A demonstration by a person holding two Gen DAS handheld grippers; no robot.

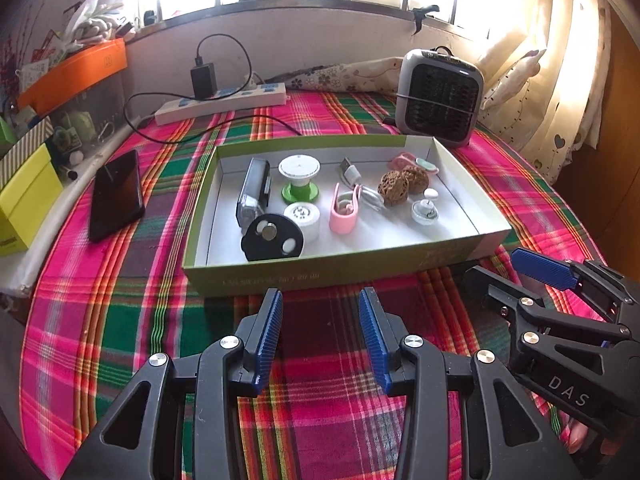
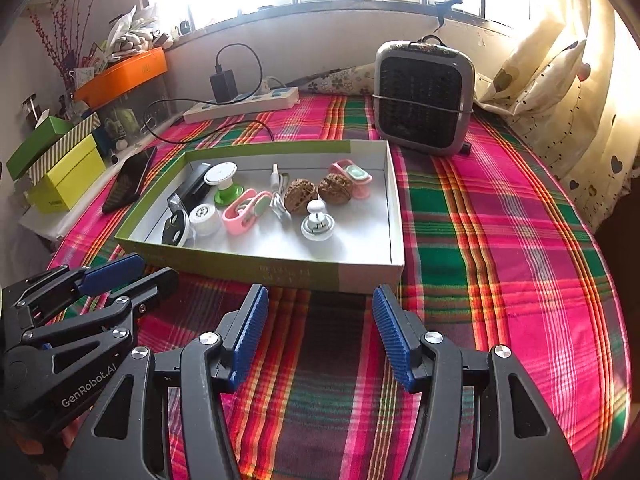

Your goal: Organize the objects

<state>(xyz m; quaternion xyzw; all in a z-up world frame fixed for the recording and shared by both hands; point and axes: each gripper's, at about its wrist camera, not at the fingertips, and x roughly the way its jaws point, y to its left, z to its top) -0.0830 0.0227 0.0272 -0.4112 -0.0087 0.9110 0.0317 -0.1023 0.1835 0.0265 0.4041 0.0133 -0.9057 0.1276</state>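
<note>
A shallow green box (image 1: 280, 276) (image 2: 256, 266) with a white inside lies on the plaid cloth. It holds several small items: a clear case (image 1: 253, 192), a white-and-green spool (image 1: 299, 178) (image 2: 223, 182), a black disc (image 1: 272, 238), a pink clip (image 1: 343, 212) (image 2: 244, 211), two walnuts (image 1: 404, 184) (image 2: 316, 191), a white cable (image 1: 352, 172) and a small white knob (image 1: 425, 210) (image 2: 318, 224). My left gripper (image 1: 320, 304) hovers open just in front of the box. My right gripper (image 2: 320, 300) is open too, near the box's front right corner. Neither holds anything.
A black phone (image 1: 116, 194) (image 2: 130, 180) lies left of the box. Behind stand a power strip with charger (image 1: 224, 100) (image 2: 240, 106) and a small grey heater (image 1: 440, 96) (image 2: 424, 96). Yellow and green boxes (image 2: 64, 168) crowd the left edge. Curtain and pillow sit at the right.
</note>
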